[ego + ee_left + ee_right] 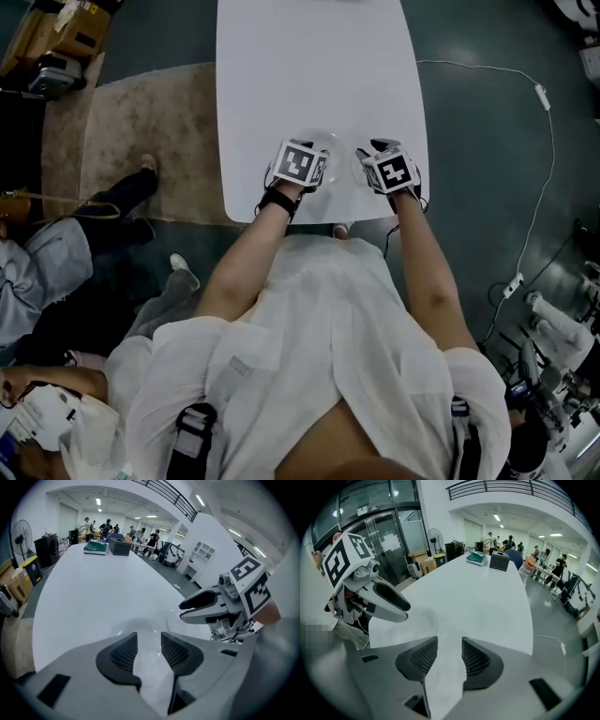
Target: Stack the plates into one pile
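A clear glass plate pile (337,161) lies on the white table (319,66) near its front edge; how many plates it holds I cannot tell. My left gripper (312,148) hovers over the pile's left rim and my right gripper (377,152) over its right rim. In the left gripper view the jaws (149,645) stand apart above the clear plate (140,629), with nothing pressed between the pads. The right gripper view shows its jaws (450,652) apart too, over bare table beside the plate's faint rim (427,617).
The table's front edge is right below both grippers. At the table's far end stand a dark box (499,561) and a green item (476,558). A person sits on the floor at the left (56,272). A white cable (539,169) runs over the floor at the right.
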Motion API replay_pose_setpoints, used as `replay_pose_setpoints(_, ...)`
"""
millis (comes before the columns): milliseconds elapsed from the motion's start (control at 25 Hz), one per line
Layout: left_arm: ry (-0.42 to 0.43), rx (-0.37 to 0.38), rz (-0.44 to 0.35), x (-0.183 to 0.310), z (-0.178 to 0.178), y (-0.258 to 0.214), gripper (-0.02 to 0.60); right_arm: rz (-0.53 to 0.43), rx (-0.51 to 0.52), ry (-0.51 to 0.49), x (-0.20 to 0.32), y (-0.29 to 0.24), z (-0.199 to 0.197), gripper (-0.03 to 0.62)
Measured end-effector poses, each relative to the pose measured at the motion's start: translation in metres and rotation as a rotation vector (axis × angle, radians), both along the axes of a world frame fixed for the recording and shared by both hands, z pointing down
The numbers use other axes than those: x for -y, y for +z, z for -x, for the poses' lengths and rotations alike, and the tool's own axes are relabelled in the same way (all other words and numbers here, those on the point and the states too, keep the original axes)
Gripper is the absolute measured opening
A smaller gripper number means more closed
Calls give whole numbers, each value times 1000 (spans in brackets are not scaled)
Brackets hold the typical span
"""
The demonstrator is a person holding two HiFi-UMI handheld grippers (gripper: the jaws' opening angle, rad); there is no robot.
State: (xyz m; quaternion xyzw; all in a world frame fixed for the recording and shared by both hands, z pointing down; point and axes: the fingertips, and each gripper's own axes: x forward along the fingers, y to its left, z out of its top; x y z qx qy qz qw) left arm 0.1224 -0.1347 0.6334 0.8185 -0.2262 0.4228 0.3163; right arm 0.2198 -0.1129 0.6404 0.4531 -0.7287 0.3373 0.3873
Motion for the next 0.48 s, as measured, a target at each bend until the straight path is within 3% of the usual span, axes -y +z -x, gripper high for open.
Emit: replay_pose_setpoints(480, 28, 2, 116, -59, -68, 17, 161, 70, -69, -8, -38, 20, -84, 183)
